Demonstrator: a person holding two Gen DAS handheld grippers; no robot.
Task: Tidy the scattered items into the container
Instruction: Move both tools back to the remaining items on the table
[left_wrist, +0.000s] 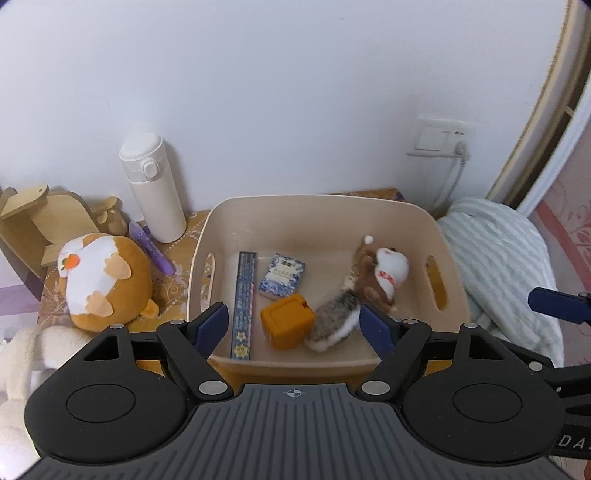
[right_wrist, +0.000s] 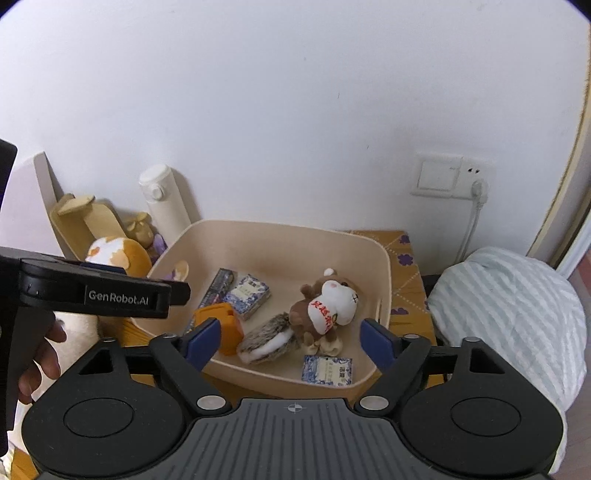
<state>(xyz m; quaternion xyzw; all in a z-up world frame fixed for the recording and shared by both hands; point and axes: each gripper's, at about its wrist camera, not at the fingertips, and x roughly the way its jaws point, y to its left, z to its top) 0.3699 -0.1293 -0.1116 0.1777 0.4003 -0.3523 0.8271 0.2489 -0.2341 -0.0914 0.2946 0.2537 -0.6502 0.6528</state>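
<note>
- Left gripper (left_wrist: 291, 325) hovers with fingers apart over the bin (left_wrist: 406, 214)'s near edge, empty.
- Right gripper (right_wrist: 291, 339) likewise gapes, the squirrel toy (right_wrist: 325, 310) lying in the bin between its fingers.

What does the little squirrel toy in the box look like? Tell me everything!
The squirrel toy is a small, soft plush with brown fur, a white face and a white shirt with red writing. Its bushy grey-and-white tail stretches out toward the orange block and seems to touch it. It lies on its side on the floor of the beige box, near the right-hand wall. Neither gripper is touching it.
</note>
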